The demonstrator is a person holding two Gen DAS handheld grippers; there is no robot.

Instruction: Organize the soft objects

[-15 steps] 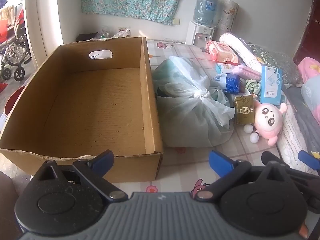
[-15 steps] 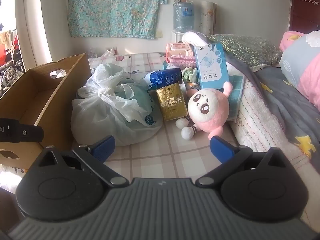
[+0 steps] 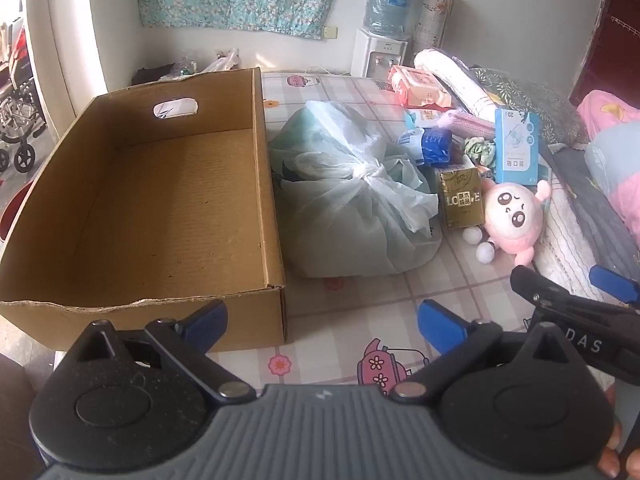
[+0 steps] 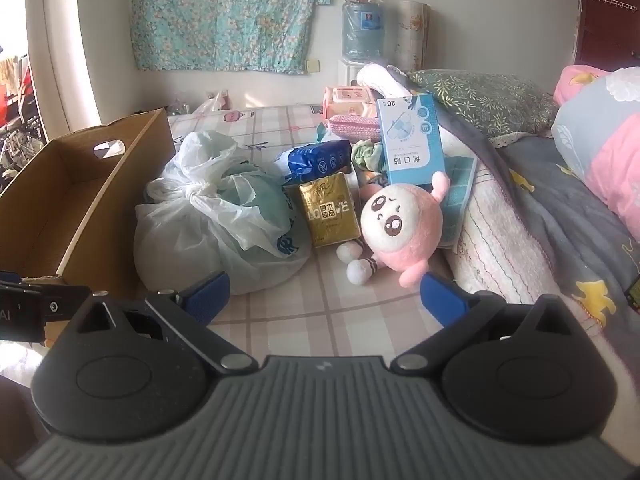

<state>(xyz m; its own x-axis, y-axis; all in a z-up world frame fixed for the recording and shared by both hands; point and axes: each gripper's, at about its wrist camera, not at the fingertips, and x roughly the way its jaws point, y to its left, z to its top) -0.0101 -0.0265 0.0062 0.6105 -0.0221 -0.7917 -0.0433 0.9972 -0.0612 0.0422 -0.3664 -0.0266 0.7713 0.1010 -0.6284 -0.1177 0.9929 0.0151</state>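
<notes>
We hold both grippers above a bed laid with a checked sheet [image 3: 360, 312] printed with cartoon flowers and pink teapots. The left gripper [image 3: 322, 320] has its jaws spread wide with nothing between them; the right gripper [image 4: 324, 296] likewise stands released and empty.

Ahead of our left jaws and to their left sits an open cardboard box [image 3: 168, 208], bare inside, with a hand slot cut in its far wall. Just beyond the right-hand finger of that gripper a knotted pale plastic bag [image 3: 352, 208] lies touching the box's side. In the right wrist view the same bag [image 4: 216, 220] lies straight ahead of the left finger.

Directly ahead of our right jaws lies a pink plush toy [image 4: 400, 228], with a gold tissue pack [image 4: 330, 212] reading "LOVE" beside it, a blue packet [image 4: 316, 160] behind that, and a light-blue carton [image 4: 412, 140] marked "20" with Chinese characters standing behind the toy. Right of the jaws run quilts and a leaf-print pillow [image 4: 480, 96].

On the far wall hangs a floral turquoise cloth [image 4: 228, 16]; a water dispenser [image 3: 380, 56] with its blue bottle stands in the corner.
</notes>
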